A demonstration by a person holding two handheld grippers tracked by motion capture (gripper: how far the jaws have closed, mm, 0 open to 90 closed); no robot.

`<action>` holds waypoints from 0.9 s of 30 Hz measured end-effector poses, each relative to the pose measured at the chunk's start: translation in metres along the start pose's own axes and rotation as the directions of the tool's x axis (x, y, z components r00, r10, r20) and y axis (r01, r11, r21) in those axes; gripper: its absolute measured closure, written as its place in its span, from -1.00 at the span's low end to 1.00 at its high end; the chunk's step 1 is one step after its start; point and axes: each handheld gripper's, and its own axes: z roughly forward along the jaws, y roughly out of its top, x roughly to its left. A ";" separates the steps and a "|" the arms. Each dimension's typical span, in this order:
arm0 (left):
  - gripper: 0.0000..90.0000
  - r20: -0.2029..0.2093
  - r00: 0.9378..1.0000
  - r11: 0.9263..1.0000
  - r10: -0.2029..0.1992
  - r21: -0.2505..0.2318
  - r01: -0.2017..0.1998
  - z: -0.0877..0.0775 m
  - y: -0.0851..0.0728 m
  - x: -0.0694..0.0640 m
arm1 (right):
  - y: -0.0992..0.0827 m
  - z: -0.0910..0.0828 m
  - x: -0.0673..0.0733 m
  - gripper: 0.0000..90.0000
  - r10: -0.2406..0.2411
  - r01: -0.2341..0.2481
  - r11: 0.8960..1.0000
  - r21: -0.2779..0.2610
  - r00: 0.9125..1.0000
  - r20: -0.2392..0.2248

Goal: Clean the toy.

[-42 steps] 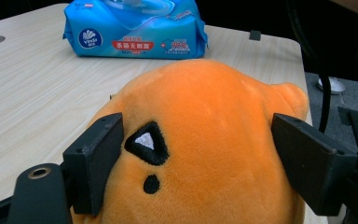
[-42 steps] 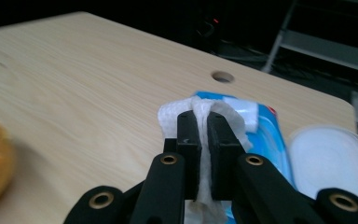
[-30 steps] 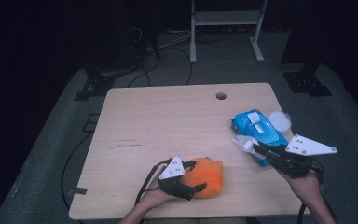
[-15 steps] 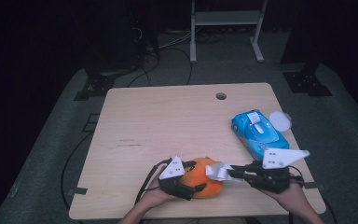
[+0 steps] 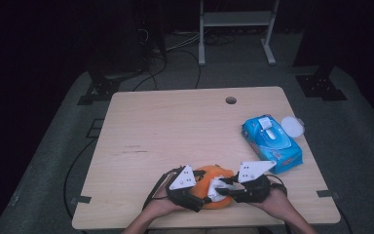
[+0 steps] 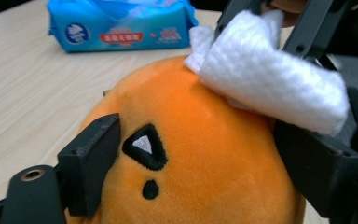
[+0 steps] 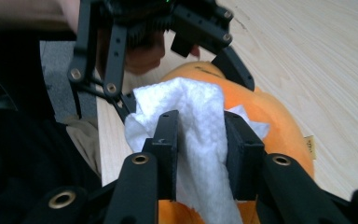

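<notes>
An orange plush toy (image 5: 208, 174) lies at the table's near edge, and my left gripper (image 5: 199, 197) is shut on it from the left. In the left gripper view the jaws press into both sides of the plush toy (image 6: 191, 154). My right gripper (image 5: 222, 191) comes in from the right with a bunched white wipe (image 5: 216, 185) between its jaws, which have just been opening a little. The wipe (image 7: 196, 102) still fills the gap of the right gripper (image 7: 200, 135) and rests on top of the plush toy (image 7: 270, 116). The wipe (image 6: 270, 79) touches the toy's crown.
A blue pack of wet wipes (image 5: 271, 141) lies at the table's right side with a round white lid (image 5: 292, 126) beside it. The wooden table (image 5: 175, 126) has a small hole (image 5: 231, 100) near its far edge. A metal stand and cables sit on the floor beyond.
My right gripper has moved left from the wet wipes pack to the plush toy, carrying the white wipe, which now lies on the toy. The left gripper has stayed put.
</notes>
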 end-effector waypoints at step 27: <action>-0.68 0.028 0.998 0.994 -0.047 0.101 0.044 -0.011 -0.001 0.017 | -0.030 -0.014 -0.019 0.92 0.003 -0.010 0.999 0.042 0.987 0.163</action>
